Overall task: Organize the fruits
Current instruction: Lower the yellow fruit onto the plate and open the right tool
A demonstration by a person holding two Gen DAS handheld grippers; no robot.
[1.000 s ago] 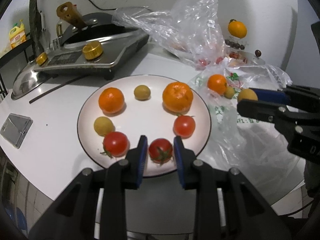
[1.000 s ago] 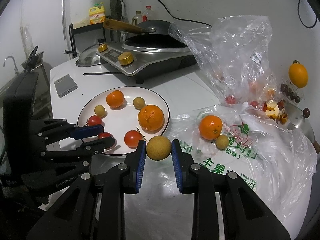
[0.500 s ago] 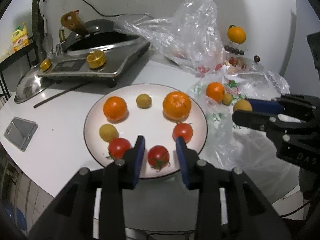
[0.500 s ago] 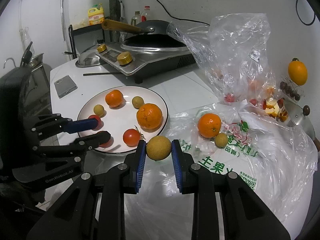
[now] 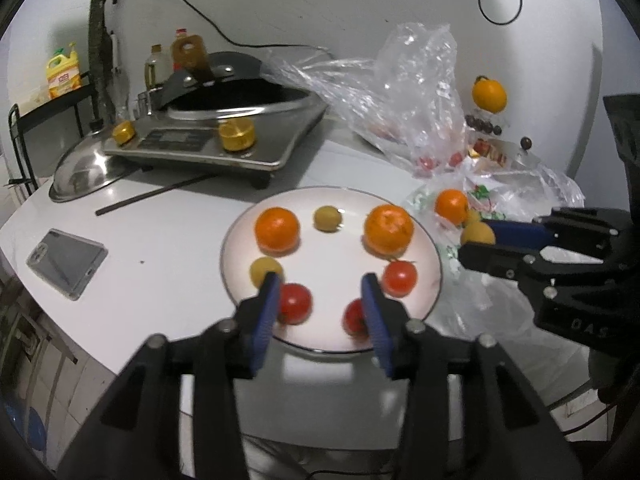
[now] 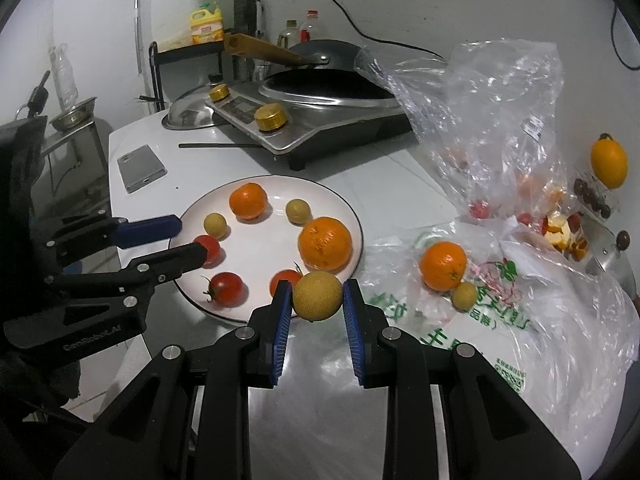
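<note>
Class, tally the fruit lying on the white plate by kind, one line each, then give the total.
Oranges: 2
Tomatoes: 3
Small yellow fruits: 2
Total on the plate: 7

white table (image 6: 384,172), w/ plate (image 6: 352,216) (fruit on it), phone (image 6: 141,168), cooktop (image 6: 320,128), plastic bags (image 6: 532,320)

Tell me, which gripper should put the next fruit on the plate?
Right. The right gripper already holds a small yellow fruit beside the plate. The left gripper holds nothing, its jaws opening above the tomatoes.
</note>
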